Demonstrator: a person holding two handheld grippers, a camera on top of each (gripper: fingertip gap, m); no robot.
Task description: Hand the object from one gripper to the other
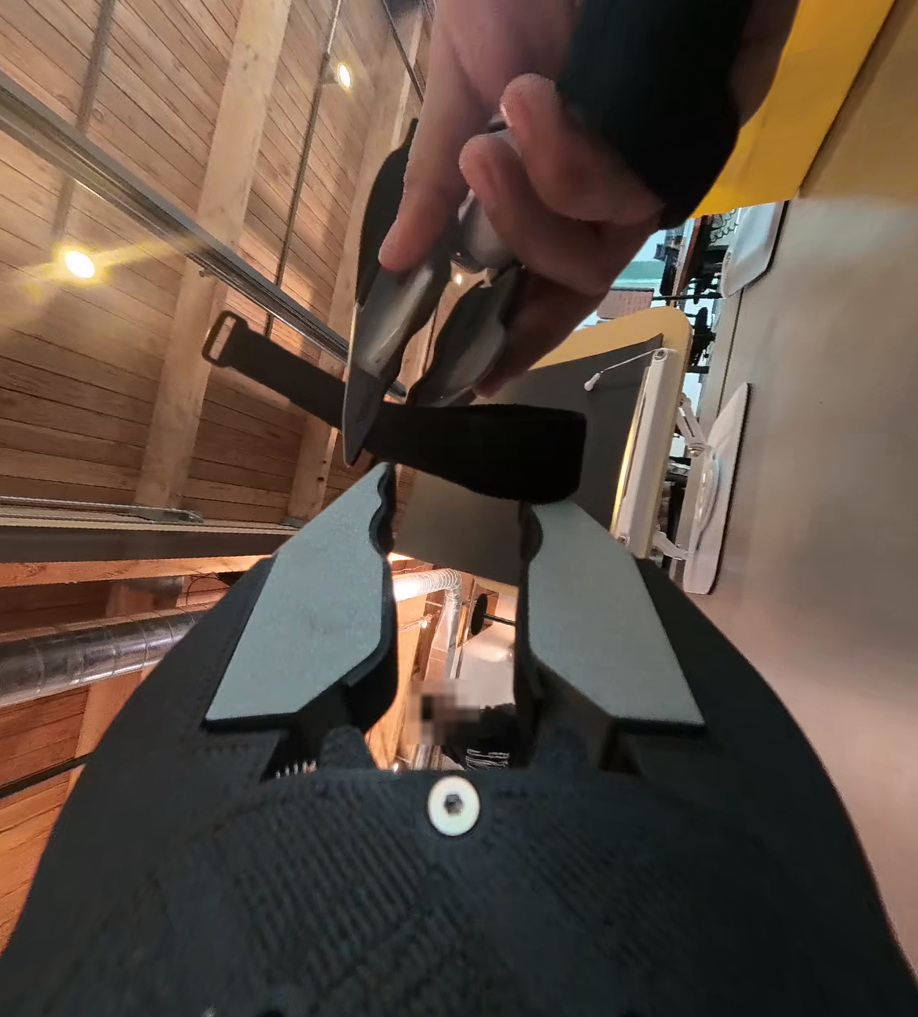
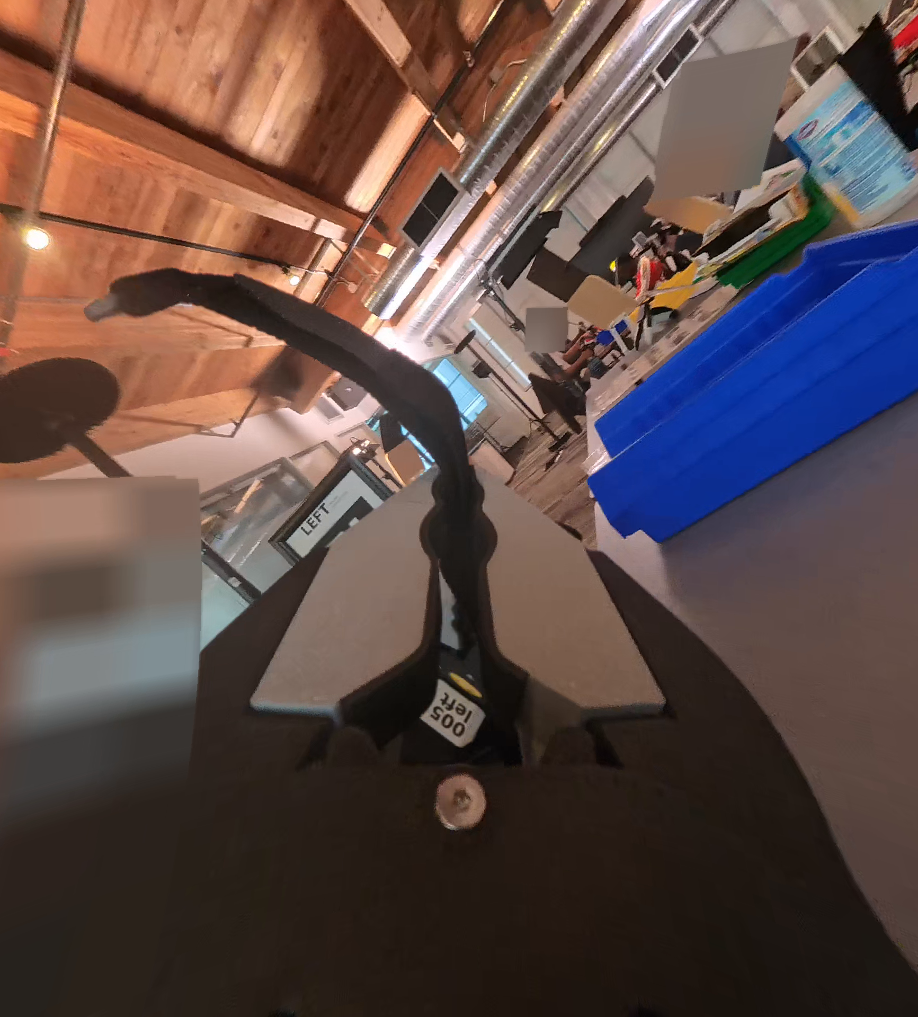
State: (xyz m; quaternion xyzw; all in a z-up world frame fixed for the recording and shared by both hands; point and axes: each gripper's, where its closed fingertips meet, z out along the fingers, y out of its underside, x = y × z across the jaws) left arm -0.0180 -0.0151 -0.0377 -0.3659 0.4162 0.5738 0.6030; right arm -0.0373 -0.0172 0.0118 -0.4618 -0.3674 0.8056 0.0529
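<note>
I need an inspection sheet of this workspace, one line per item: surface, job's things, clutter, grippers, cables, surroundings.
Surface: grey table, bare in the near part.
Job's things: black strap with a buckle end, held up in the air, clamped in the right gripper.
Clutter: blue bin on the table; white tub and green trays behind it.
Grippers: left gripper open, its fingertips just below the strap, contact unclear; right gripper shut on the strap, held by a hand.
Cables: nothing seen.
Surroundings: wooden ceiling with lamps, metal ducts.
</note>
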